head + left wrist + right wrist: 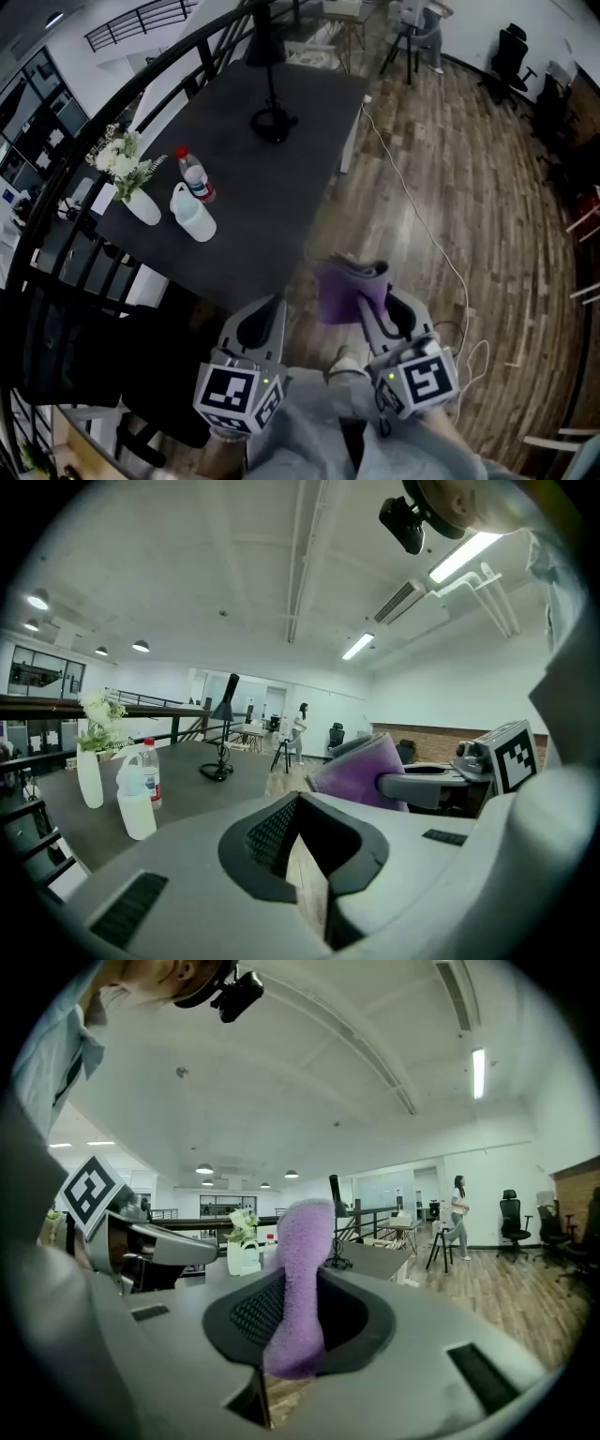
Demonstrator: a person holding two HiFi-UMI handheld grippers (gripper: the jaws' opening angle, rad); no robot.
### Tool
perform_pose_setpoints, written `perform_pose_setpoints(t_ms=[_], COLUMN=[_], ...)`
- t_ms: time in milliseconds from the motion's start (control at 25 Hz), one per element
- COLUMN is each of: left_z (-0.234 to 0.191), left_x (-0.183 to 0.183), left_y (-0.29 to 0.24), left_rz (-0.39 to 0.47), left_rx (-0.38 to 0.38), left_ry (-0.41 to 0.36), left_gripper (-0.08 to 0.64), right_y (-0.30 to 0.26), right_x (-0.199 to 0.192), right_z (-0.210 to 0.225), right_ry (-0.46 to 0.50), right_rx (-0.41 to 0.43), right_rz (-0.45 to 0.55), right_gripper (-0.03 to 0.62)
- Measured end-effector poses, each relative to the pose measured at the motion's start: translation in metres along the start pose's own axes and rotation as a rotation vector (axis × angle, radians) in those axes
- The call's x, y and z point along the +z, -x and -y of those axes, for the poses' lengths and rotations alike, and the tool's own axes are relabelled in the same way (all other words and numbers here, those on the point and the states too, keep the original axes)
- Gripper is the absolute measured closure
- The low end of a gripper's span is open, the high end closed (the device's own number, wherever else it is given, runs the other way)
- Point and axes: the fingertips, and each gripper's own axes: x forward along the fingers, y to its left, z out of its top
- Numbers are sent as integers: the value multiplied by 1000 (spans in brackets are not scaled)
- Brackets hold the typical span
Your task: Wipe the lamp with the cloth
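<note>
Since the right claw (373,309) is clamped shut on the purple folded cloth (349,287), with a good chunk of fabric poking up past the jaws, the grabbing part looks sorted. The left claw (265,309) has its jaws drawn together with nothing between them, just a sliver of floor showing.

The thing to wipe, the thin black desk lamp with the round base (272,122), is way up at the top centre of the head view, on the far end of the dark grey table (272,216). Both claws sit low in the frame over the wooden plank floor (450,187), well apart from it. So my read is the step in hand is just closing that gap.

Tips from me:
- Come in along the right edge of the table. The white vase of flowers (141,202), clear plastic bottle with the red cap (195,176) and white plastic jug (192,216) are bunched at the left edge.
- Mind the white cable (412,211) snaking over the floor.
- That stem looks skinny, so I'd guess it tips easily. Pinning the base with the left claw before rubbing seems smart.
- Lead with the loose end of the cloth, not the hard jaw tips, and stroke along the stem.
</note>
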Motion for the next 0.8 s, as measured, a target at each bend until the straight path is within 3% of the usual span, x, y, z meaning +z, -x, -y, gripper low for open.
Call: perform_pose_setpoints(t_ms=[240, 800], left_z=[6, 72], left_x=[-1, 22], left_y=[-17, -79], left_rz=[-3, 3], left_rx=[23, 50], left_ry=[7, -3], left_gripper=[551, 551], right_y=[4, 18], right_x=[1, 2], right_z=[32, 126], right_ry=[-33, -16], right_rx=[-45, -18], right_rz=[15, 17], right_gripper=[503, 503])
